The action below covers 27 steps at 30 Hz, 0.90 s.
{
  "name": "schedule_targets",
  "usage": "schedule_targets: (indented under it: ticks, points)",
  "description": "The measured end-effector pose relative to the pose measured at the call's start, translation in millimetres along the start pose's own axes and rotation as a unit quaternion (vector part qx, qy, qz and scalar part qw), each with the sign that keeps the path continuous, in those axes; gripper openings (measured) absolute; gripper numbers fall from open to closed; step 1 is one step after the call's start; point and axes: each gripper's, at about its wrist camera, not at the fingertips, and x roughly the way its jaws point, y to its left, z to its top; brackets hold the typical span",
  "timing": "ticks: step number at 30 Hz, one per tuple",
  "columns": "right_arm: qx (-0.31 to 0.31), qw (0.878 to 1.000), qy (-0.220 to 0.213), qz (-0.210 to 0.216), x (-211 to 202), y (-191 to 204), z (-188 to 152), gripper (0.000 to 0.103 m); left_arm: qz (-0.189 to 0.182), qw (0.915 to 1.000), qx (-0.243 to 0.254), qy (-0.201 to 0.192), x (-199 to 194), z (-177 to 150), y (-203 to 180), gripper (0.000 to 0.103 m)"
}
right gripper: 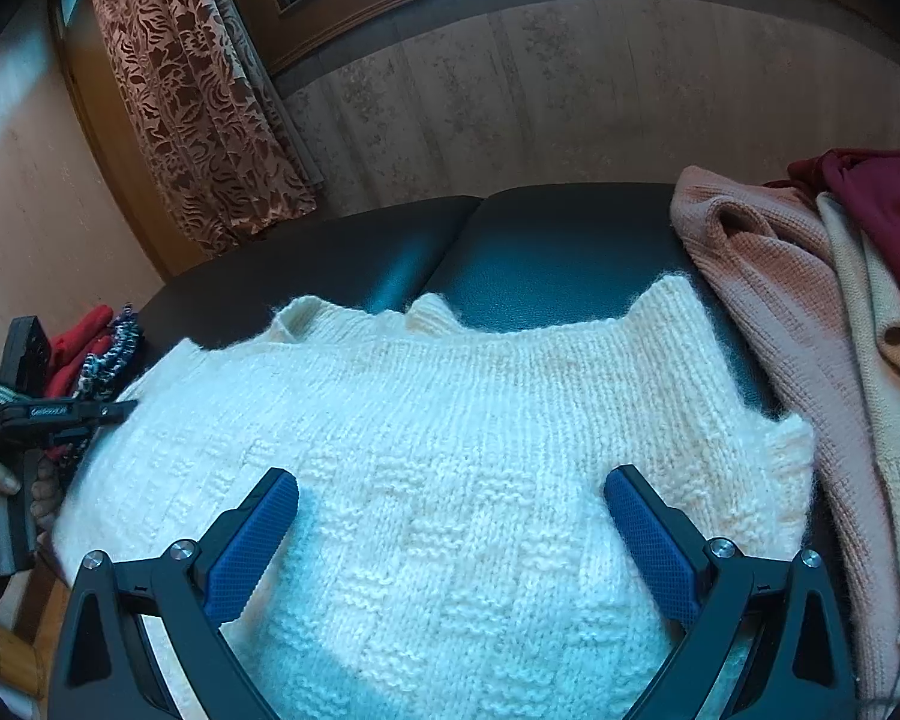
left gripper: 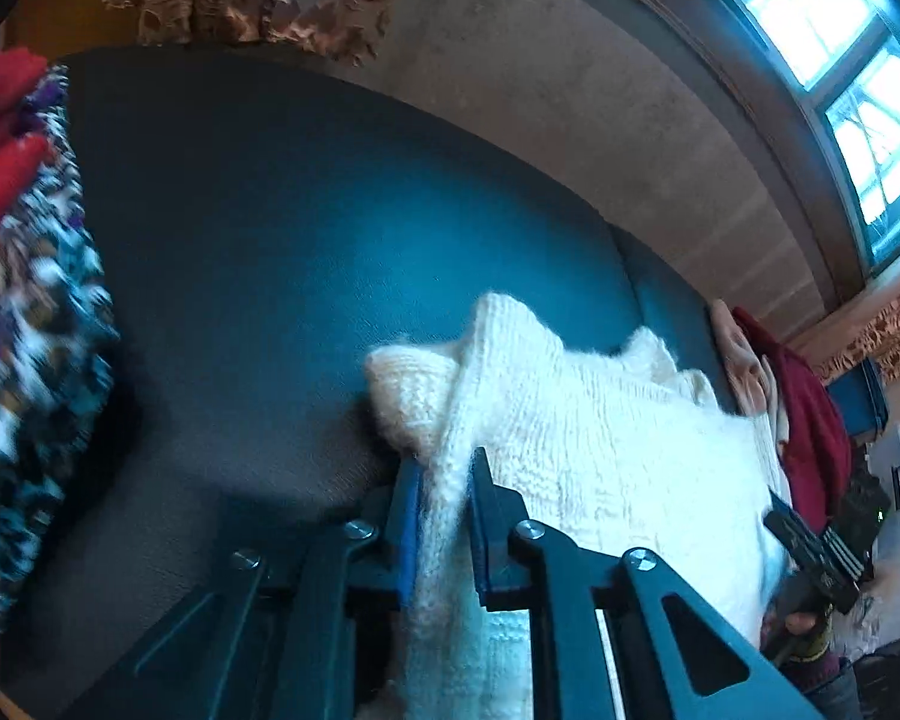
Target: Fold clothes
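A white knitted sweater (right gripper: 450,450) lies spread on a dark padded table (right gripper: 540,252). My right gripper (right gripper: 450,492) is open, its blue pads (right gripper: 252,540) wide apart just above the sweater's middle, holding nothing. My left gripper (left gripper: 444,468) is shut on the sweater's left edge (left gripper: 444,516), the knit pinched between its blue pads and bunched up ahead of them. The sweater also shows in the left wrist view (left gripper: 600,438). The left gripper appears in the right wrist view (right gripper: 60,414) at the sweater's left side. The right gripper shows in the left wrist view (left gripper: 810,540) at the far right.
A pile of pink, cream and dark red clothes (right gripper: 810,300) lies at the table's right end. Red and patterned clothes (left gripper: 24,300) are stacked at the left end. A wall, a patterned curtain (right gripper: 198,120) and a window (left gripper: 858,90) stand behind the table.
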Motion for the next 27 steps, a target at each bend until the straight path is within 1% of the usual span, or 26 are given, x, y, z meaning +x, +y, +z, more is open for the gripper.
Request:
schedule_targets:
  ticks: [1, 3, 4, 7, 10, 13, 15, 18, 20, 22, 24, 25, 27]
  points:
    - [-0.001, 1.000, 0.007, 0.015, -2, -1, 1, 0.103, 0.004, 1.0000, -0.001, 0.000, -3, 3, 0, 0.013]
    - [-0.022, 0.998, 0.034, 0.056, -10, 0, 3, 0.103, 0.015, 0.9999, 0.005, 0.000, -9, 10, -2, 0.013]
    - [-0.035, 0.996, 0.046, 0.069, -16, 1, 3, 0.103, 0.022, 0.9997, 0.010, 0.000, -11, 14, -3, 0.013]
    - [-0.080, 0.990, 0.084, 0.086, -35, 2, 2, 0.103, 0.040, 0.9990, 0.022, 0.002, -19, 25, -9, 0.013]
    - [-0.107, 0.984, 0.108, 0.092, -50, 1, -3, 0.103, 0.052, 0.9981, 0.031, 0.005, -25, 34, -16, 0.013]
    - [-0.135, 0.976, 0.133, 0.109, -56, 1, -4, 0.103, 0.058, 0.9975, 0.039, 0.007, -34, 39, -27, 0.013]
    - [-0.156, 0.969, 0.152, 0.113, -51, 1, -5, 0.103, 0.054, 0.9977, 0.040, 0.009, -36, 43, -41, 0.013]
    - [-0.183, 0.959, 0.185, 0.111, -36, 0, -9, 0.103, 0.037, 0.9985, 0.039, 0.011, -49, 42, -57, 0.013]
    - [-0.196, 0.952, 0.211, 0.107, -22, -2, -15, 0.103, 0.010, 0.9993, 0.034, 0.013, -61, 40, -68, 0.012]
    - [-0.216, 0.947, 0.217, 0.097, -14, -2, -26, 0.103, -0.021, 0.9993, 0.026, 0.015, -73, 33, -82, 0.012]
    - [-0.222, 0.948, 0.209, 0.091, -13, -2, -33, 0.103, -0.053, 0.9983, 0.018, 0.017, -88, 24, -90, 0.012]
    - [-0.221, 0.949, 0.204, 0.089, -15, -3, -35, 0.103, -0.068, 0.9974, 0.015, 0.018, -109, 22, -71, 0.012]
    - [-0.213, 0.954, 0.191, 0.088, -18, -6, -39, 0.103, -0.100, 0.9948, 0.008, 0.019, -110, 24, -99, 0.012]
